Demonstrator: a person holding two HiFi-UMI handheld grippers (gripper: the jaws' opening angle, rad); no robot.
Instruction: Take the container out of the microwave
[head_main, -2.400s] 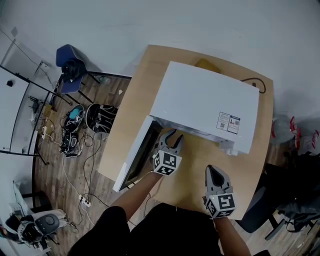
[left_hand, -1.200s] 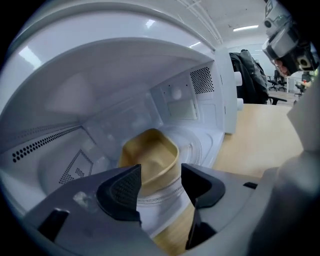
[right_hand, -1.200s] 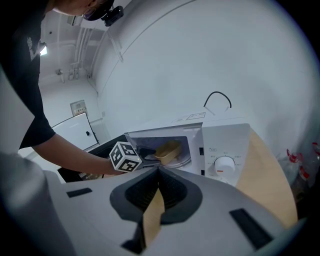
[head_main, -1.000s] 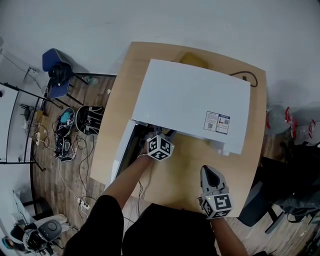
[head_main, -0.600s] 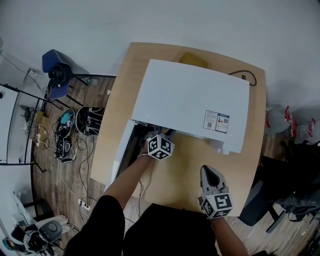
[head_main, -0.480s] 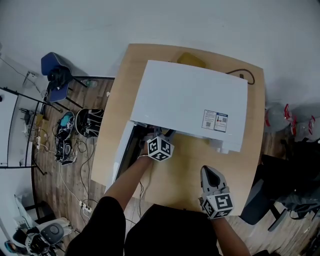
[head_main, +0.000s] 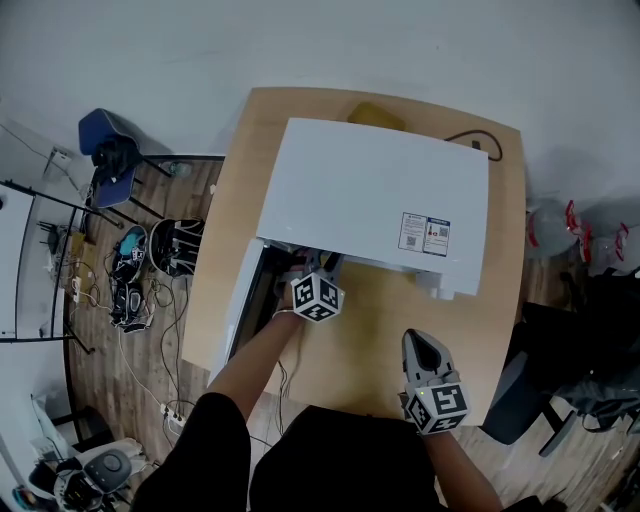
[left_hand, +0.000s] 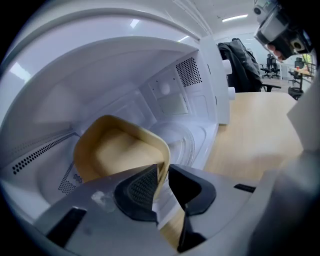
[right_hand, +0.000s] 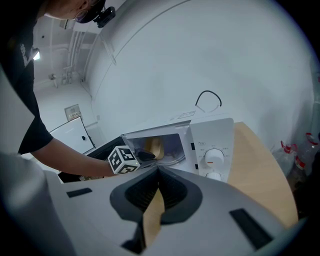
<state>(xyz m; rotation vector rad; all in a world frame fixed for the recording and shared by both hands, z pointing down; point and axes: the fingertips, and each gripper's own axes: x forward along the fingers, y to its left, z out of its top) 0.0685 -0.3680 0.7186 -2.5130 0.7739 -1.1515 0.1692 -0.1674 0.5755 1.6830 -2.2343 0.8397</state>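
The white microwave (head_main: 370, 200) stands on the table with its door (head_main: 240, 310) swung open to the left. Inside it sits a tan container (left_hand: 115, 150), empty as far as I see, also visible in the right gripper view (right_hand: 154, 146). My left gripper (left_hand: 164, 177) reaches into the oven's mouth. Its jaws are closing, with the container's near rim pinched between the pads. In the head view only its marker cube (head_main: 317, 297) shows at the opening. My right gripper (head_main: 420, 345) hangs shut and empty over the table's front, well short of the microwave.
The wooden table (head_main: 370, 340) has bare room in front of the microwave. A black cable (head_main: 468, 140) and a yellow item (head_main: 375, 113) lie behind the oven. A blue chair (head_main: 105, 150) and tangled cords (head_main: 150, 260) are on the floor at left.
Since the earliest frame my left gripper has gone forward into the microwave's opening. Over the last second neither hand has visibly shifted.
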